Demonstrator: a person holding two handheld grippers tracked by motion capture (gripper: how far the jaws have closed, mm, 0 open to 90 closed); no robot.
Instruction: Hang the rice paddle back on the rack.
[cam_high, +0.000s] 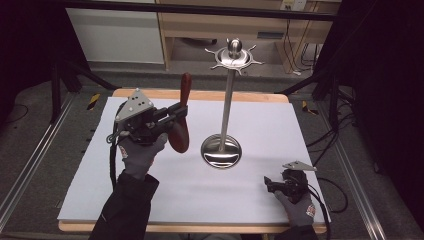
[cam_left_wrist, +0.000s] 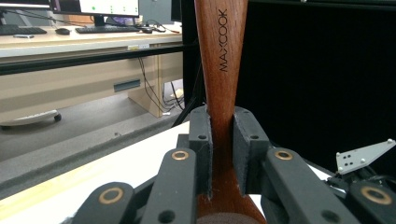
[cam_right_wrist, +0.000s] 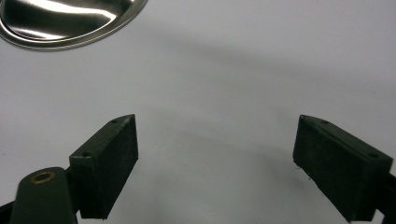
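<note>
The white table mat (cam_high: 250, 200) carries a steel utensil stand (cam_high: 228, 107) — a round dished base (cam_high: 221, 151) near the mat's centre, a thin vertical post, and a ring of hooks (cam_high: 235, 57) under a ball knob at the top. The wooden spoon (cam_high: 181, 125) is at about 9 o'clock from the base, lifted clear of the mat and held close to upright, handle end up and bowl end down. The left gripper (cam_high: 176, 114) has its jaws clamped on the spoon's narrow neck; in the left gripper view the two pads press flat on either side of the wood (cam_left_wrist: 222, 70), just below the stamped lettering. Judged step: carry the spoon to the stand and hang it from a hook. To do this well, keep the clamp firm and the handle vertical, raise the handle end to hook height before moving toward the post, and approach from 9 o'clock so the bowl clears the base. Whether the handle end has a hanging hole cannot be told. The right gripper (cam_high: 272, 185) rests low at about 5 o'clock from the base, jaws wide apart over bare mat (cam_right_wrist: 210, 154) and holding nothing — it is free to steady the base if the post rocks.
</note>
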